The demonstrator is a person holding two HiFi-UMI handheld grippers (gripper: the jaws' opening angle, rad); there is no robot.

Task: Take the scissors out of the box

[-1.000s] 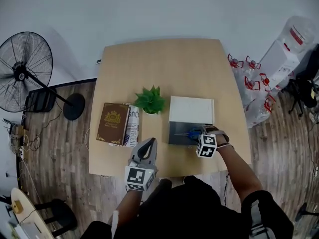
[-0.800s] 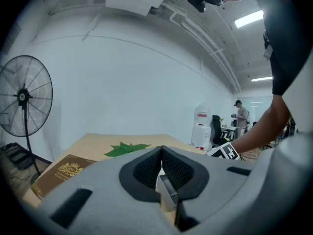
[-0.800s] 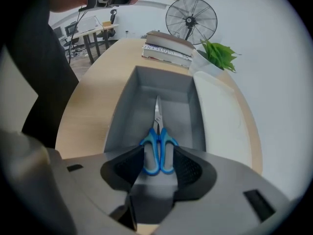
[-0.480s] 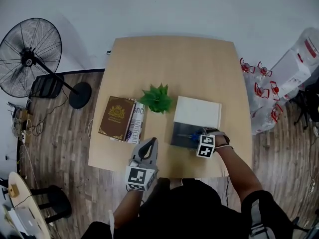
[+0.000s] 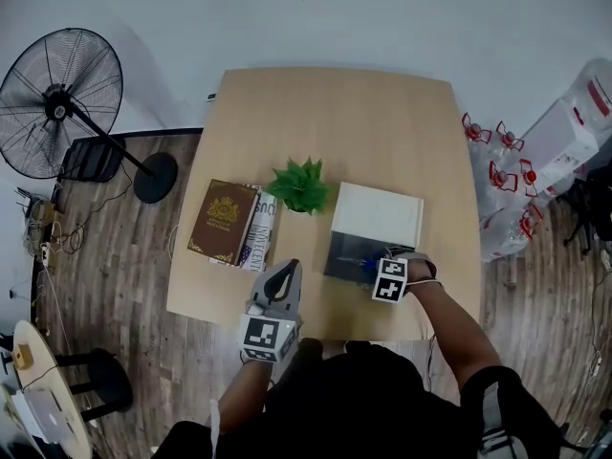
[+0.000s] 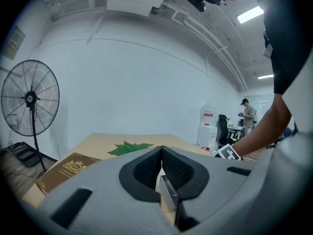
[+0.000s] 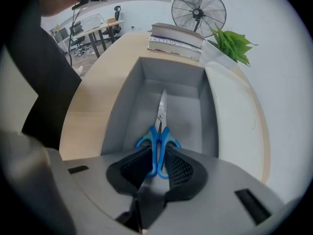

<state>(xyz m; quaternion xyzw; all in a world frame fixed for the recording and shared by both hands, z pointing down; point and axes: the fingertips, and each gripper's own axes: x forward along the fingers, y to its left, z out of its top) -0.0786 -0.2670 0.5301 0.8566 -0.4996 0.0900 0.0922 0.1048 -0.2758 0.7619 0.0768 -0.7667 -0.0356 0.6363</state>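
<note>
A pair of blue-handled scissors (image 7: 160, 126) lies on the floor of an open grey box (image 7: 122, 116), blades pointing away from me. My right gripper (image 7: 156, 168) points steeply down into the box. Its jaws are closing, and the pads lie against the middle of the blue handles. In the head view the right gripper (image 5: 378, 264) is at the box's (image 5: 342, 256) near right corner, over the scissors (image 5: 366, 260). My left gripper (image 5: 286, 270) hovers left of the box over the table's front edge. The left gripper (image 6: 161, 151) is shut with nothing in it.
The box's white lid (image 5: 378, 216) lies just behind the box. A small green plant (image 5: 299, 185) and two books (image 5: 229, 235) stand to the left on the wooden table (image 5: 335, 113). A floor fan (image 5: 62, 89) stands off the table's left side, water bottles (image 5: 564, 132) to the right.
The head camera's view has shifted a little. Both grippers stay about where they were relative to the box.
</note>
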